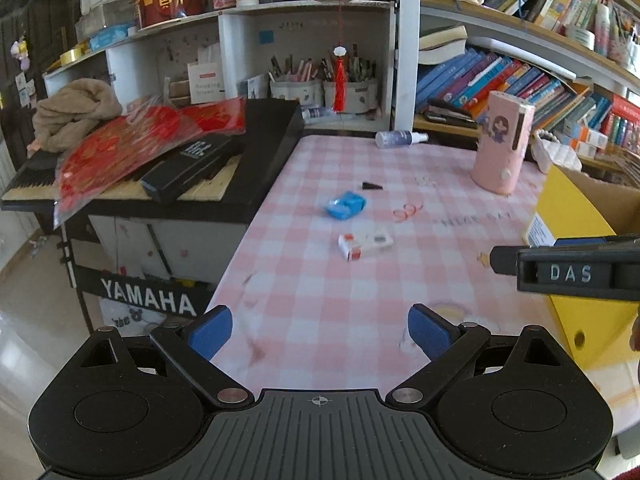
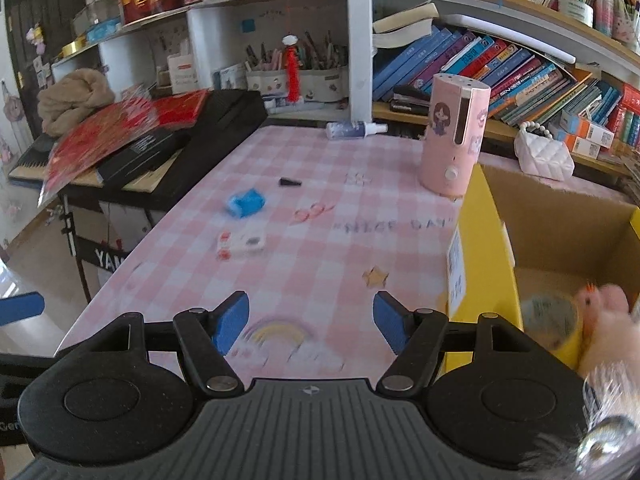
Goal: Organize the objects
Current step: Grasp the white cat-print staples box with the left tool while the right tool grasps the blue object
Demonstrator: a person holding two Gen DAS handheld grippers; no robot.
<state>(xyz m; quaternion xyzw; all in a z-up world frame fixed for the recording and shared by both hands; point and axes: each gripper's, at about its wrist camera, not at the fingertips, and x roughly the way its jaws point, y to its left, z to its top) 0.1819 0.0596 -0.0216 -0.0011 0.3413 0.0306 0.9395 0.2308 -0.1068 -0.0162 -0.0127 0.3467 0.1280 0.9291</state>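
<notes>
On the pink checked tablecloth [image 1: 320, 280] lie a blue box [image 1: 345, 205], a white and red box [image 1: 365, 243], a small black cone [image 1: 371, 186] and red rubber bands [image 1: 407, 211]. They also show in the right wrist view: the blue box [image 2: 246, 202], the white box [image 2: 241, 245], the cone [image 2: 289, 182], the bands [image 2: 310, 212]. My left gripper [image 1: 320, 330] is open and empty above the table's near edge. My right gripper [image 2: 310, 320] is open and empty beside the yellow cardboard box [image 2: 486, 248].
A pink humidifier [image 2: 454, 136] and a spray bottle [image 2: 354, 129] stand at the back. The yellow box [image 1: 576, 216] holds a tape roll [image 2: 550, 322] and a pink plush toy [image 2: 604, 304]. A keyboard [image 1: 168, 160] with red packets is on the left. Bookshelves [image 2: 500, 64] lie behind.
</notes>
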